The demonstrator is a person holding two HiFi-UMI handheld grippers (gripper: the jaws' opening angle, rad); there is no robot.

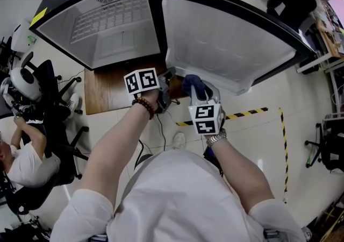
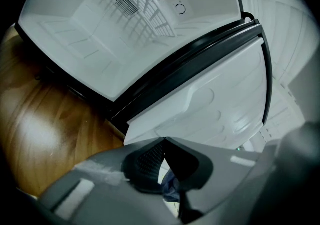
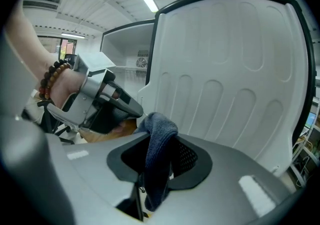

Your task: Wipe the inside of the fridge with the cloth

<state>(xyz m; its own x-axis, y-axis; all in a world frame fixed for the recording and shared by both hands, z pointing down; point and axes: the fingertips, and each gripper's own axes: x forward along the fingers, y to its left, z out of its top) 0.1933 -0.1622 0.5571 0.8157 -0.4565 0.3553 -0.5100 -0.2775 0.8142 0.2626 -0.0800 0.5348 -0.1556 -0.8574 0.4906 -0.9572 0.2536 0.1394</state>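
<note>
cloth [image 3: 159, 136] dark blue; fridge [image 1: 231, 47] white, black trim; tape [image 1: 250, 112] yellow-black striped

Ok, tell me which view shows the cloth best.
The right gripper view: the blue cloth sits dead centre, pinched in the right gripper. The head view shows only a blue bunch by the fridge door; the left gripper view, a small scrap.

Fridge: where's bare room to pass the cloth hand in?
Fridge cavity is bare except the wire shelf, bordered by black frame and open door. Wooden board in front is free. Crowded at the door's near corner: left gripper, right gripper and cloth.
</note>
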